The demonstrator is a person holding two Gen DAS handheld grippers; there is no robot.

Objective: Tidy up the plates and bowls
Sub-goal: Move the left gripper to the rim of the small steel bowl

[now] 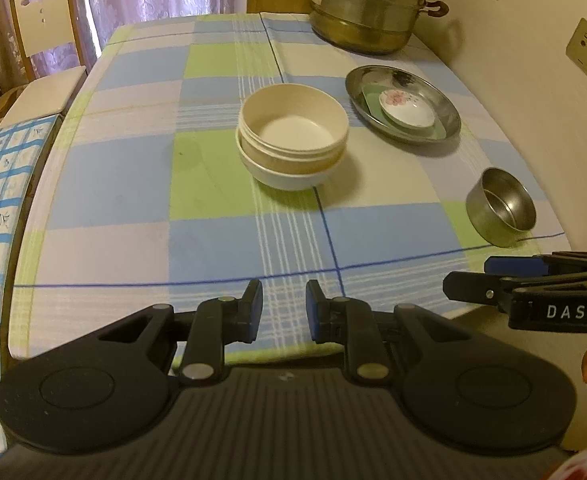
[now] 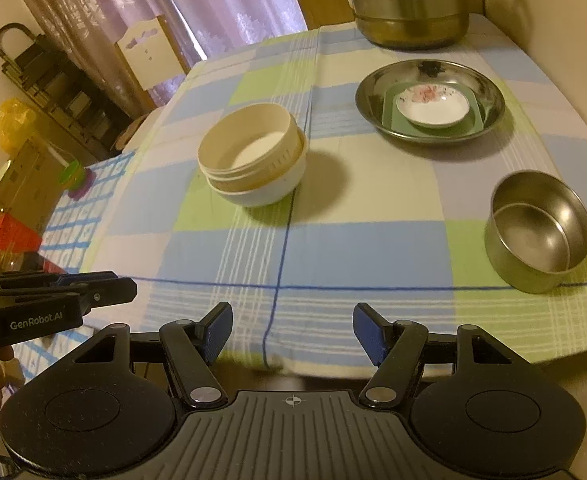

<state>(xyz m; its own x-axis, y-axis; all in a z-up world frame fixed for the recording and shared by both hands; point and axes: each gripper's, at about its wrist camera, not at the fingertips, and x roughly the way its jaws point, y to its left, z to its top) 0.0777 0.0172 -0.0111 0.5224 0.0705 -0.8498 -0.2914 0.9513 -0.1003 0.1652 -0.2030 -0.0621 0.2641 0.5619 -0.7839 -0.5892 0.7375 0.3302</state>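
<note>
A cream bowl [image 1: 293, 120] sits nested in a white bowl [image 1: 289, 178] at the table's middle; the stack also shows in the right wrist view [image 2: 253, 152]. A steel plate [image 1: 445, 106] at the far right holds a green dish and a small flowered white dish [image 1: 405, 110]; it also shows in the right wrist view [image 2: 489, 96]. A small steel bowl [image 1: 501, 206] stands near the right edge, also in the right wrist view [image 2: 539, 230]. My left gripper [image 1: 284, 312] is open and empty over the near table edge. My right gripper [image 2: 291, 334] is open and empty, beside the left one.
A large steel steamer pot [image 1: 369, 4] stands at the far end of the checked tablecloth [image 1: 133, 184]. A wall with sockets runs along the right. A white chair [image 1: 41, 40] and clutter stand to the left.
</note>
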